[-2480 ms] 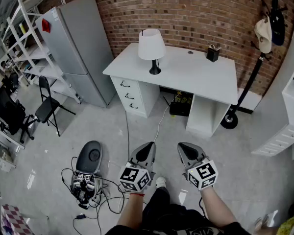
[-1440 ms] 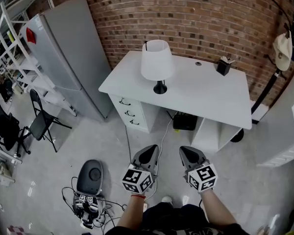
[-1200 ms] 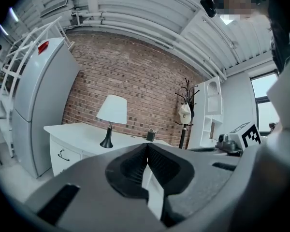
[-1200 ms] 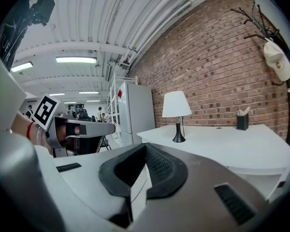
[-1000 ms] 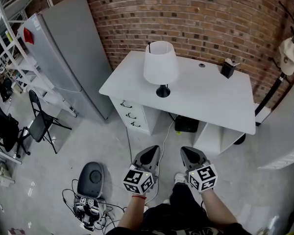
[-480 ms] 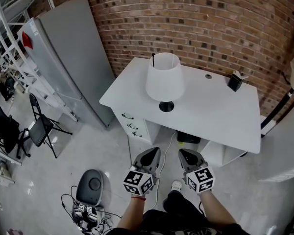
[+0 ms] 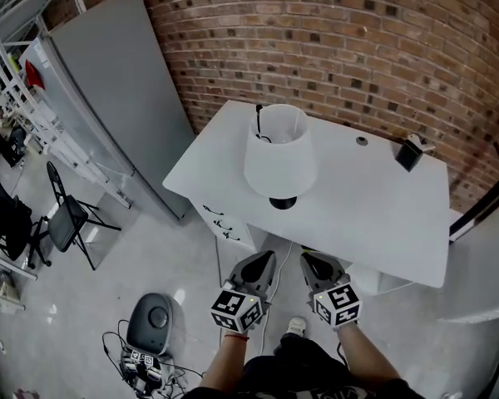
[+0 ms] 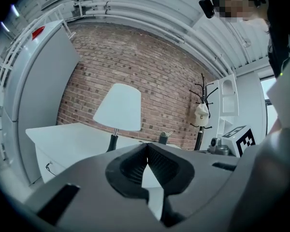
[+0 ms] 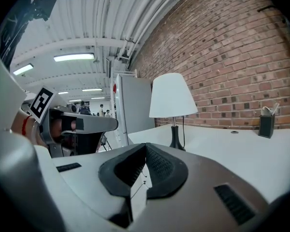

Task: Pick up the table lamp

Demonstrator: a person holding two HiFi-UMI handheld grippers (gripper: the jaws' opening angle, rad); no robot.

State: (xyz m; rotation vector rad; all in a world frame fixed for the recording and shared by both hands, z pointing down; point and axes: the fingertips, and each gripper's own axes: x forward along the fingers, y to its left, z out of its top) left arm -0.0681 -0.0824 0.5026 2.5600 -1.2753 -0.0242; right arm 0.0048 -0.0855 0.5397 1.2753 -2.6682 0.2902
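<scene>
While both jaws meet, lamp beyond, untouched

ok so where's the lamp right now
In the head view the table lamp stands left of centre on the white desk, nearer its front edge; a small black holder sits at the desk's far right corner.

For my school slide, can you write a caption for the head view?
Shut and empty, the left gripper and right gripper face a white desk holding the table lamp.
</scene>
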